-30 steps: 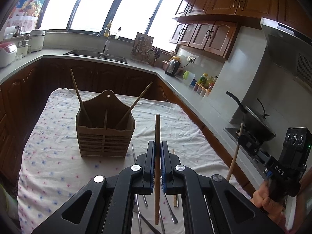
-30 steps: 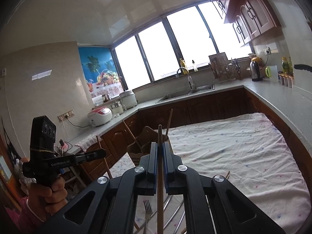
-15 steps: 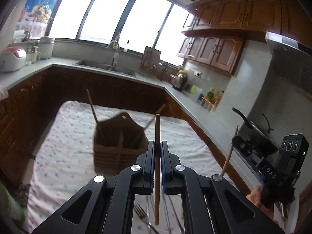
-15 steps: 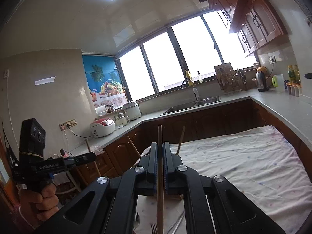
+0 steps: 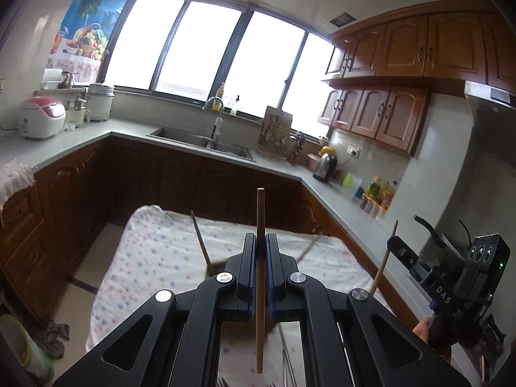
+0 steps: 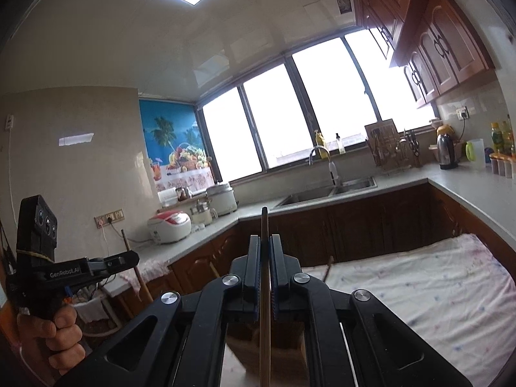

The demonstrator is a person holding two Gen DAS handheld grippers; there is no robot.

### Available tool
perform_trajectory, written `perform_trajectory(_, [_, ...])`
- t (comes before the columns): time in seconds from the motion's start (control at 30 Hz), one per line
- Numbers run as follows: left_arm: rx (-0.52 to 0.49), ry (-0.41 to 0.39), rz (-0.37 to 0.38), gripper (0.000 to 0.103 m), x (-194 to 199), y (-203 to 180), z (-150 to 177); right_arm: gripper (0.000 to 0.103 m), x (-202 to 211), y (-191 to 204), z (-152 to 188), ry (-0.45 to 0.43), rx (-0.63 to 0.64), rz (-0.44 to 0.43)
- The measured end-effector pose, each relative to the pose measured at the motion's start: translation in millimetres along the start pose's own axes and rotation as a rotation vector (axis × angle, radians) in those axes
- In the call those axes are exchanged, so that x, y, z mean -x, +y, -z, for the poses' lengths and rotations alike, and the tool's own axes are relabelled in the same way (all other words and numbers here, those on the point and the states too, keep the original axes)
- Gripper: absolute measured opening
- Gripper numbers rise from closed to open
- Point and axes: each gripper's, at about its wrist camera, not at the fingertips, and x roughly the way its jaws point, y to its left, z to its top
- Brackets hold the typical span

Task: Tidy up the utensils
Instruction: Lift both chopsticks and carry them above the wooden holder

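Item 1. Left gripper (image 5: 261, 277), black, blue-lined pads: pressed together on a round, light-brown wooden chopstick (image 5: 260, 258), held upright, plain tip above the pads, ridged end hanging below.

Item 2. Right gripper (image 6: 265, 277), same make: pinching a second slender wooden chopstick (image 6: 264, 293), also upright, smooth and pale along its lower length, darker at the top.

Item 3. Brown slatted wooden utensil holder (image 6: 274, 345): near, mostly hidden behind both grippers. In the left wrist view only a dark sliver shows, with one thin wooden stick (image 5: 200, 242) leaning left out of it and another leaning right.

Item 4. Worktop (image 5: 154, 258), draped in a soft white cloth with small pink and blue dots. Thin metal cutlery (image 5: 288, 354) lies on it near, below the left gripper, partly hidden.

Step in hand, by judgement: carrying both chopsticks to the holder; neither is stowed yet.

Next move, by judgement: bring each chopstick over an open compartment, lower the end inside, then spread the gripper. Compartments are not visible here.
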Motion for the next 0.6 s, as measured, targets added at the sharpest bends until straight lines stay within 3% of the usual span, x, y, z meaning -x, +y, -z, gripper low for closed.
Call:
perform_trajectory(0.37, [0.025,-0.075,-0.035,0.003,-54,19,-27,0.005,-59,-6,-19,-0.118,0.025,0.054])
perform_trajectory(0.6, [0.043,-0.08,-0.07,0.003,-94,26,-16,0.005,-87,-12,-3,-0.136,0.054,0.103])
